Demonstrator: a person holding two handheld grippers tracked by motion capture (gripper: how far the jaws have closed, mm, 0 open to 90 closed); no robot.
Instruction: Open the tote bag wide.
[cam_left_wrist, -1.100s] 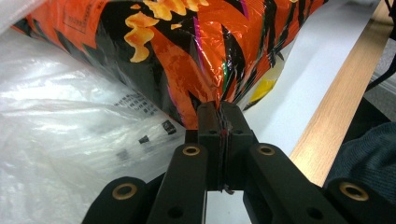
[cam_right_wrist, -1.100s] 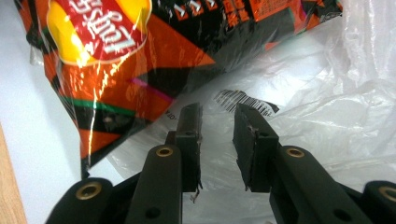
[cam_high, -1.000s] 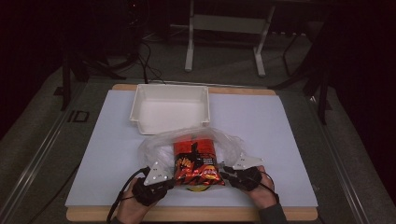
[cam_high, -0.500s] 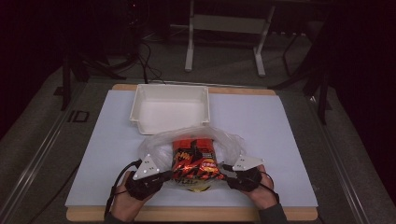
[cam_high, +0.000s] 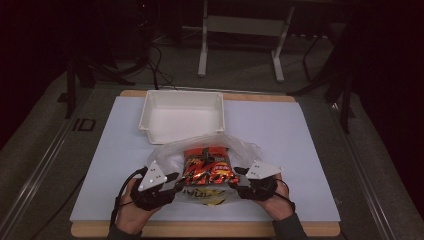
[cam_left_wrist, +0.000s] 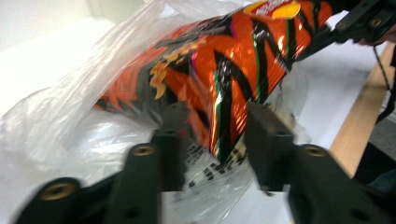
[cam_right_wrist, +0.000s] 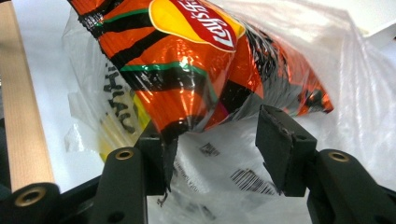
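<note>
An orange and black striped chip bag (cam_high: 207, 167) lies inside a clear plastic bag (cam_high: 170, 155) near the front of the white mat, with a yellow packet (cam_high: 207, 196) under it. My left gripper (cam_high: 176, 179) is at the bags' left end, my right gripper (cam_high: 239, 176) at their right end. In the left gripper view the left gripper (cam_left_wrist: 219, 135) has just been opening, with the chip bag's (cam_left_wrist: 233, 70) edge loose between the jaws. In the right gripper view the right gripper (cam_right_wrist: 215, 140) has also been opening. The chip bag's (cam_right_wrist: 187, 70) corner and clear film lie between its pads (cam_right_wrist: 285, 140).
An empty white bin (cam_high: 182, 117) stands just behind the bags at the mat's far side. The table's wooden front edge (cam_high: 200, 229) runs close under both hands. Metal stand legs (cam_high: 202, 50) and cables lie on the floor beyond the table.
Both hands have risen a little and tipped, so the grey plates on top of the grippers now show. The near end of the bags has come up and forward with them.
</note>
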